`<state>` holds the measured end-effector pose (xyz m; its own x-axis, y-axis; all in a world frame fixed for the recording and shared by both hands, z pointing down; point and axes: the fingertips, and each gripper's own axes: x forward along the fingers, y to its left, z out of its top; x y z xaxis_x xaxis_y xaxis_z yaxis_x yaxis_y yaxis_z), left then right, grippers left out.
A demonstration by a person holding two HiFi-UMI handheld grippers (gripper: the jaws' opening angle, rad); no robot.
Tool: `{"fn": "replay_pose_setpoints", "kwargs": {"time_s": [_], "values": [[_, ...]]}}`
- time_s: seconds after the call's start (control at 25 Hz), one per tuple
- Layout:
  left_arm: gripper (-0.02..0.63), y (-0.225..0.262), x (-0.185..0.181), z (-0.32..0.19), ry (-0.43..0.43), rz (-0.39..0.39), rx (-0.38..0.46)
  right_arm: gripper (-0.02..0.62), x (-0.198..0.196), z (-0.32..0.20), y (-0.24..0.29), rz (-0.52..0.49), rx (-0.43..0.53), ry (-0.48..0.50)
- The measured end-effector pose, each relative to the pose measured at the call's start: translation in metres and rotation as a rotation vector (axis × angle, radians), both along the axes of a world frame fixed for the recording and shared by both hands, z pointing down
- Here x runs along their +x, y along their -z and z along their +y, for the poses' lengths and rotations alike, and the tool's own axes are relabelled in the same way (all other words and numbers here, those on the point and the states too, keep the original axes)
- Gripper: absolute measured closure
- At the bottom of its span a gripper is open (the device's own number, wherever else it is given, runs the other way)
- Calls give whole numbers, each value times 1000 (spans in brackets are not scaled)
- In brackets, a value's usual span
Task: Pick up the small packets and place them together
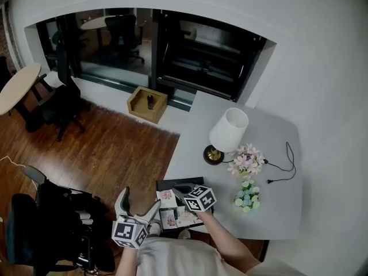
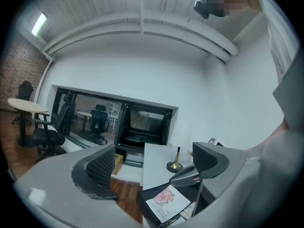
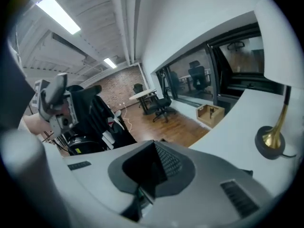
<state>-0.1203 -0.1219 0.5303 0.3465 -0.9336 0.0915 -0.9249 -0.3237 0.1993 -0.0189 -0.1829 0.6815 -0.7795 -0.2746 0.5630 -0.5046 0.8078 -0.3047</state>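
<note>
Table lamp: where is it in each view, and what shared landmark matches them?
Head view: table lamp, centre-right on the grey table, white shade over brass base.
Left gripper view: low centre; brass base clear, shade faint.
Right gripper view: right edge, only brass base and stem.
Shared landmark: the open wooden box.

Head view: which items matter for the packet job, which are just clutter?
Job: packets, black tray, open left tongs, right tongs shut on a packet.
Clutter: lamp, flowers, cable, wooden box, office chair.
</note>
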Motion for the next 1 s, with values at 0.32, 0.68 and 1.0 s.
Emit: {"fn": "replay_pose_setpoints", "kwargs": {"time_s": [0.32, 0.68, 1.0], "values": [[112, -1, -6, 3, 21, 0, 1, 594, 27, -33, -61, 130, -80, -169], [112, -3, -6, 4, 24, 4, 4, 238, 29, -46, -19, 3, 138, -292], [112, 8, 5, 2, 25, -40, 60, 238, 72, -11, 128, -317, 536, -394]]}}
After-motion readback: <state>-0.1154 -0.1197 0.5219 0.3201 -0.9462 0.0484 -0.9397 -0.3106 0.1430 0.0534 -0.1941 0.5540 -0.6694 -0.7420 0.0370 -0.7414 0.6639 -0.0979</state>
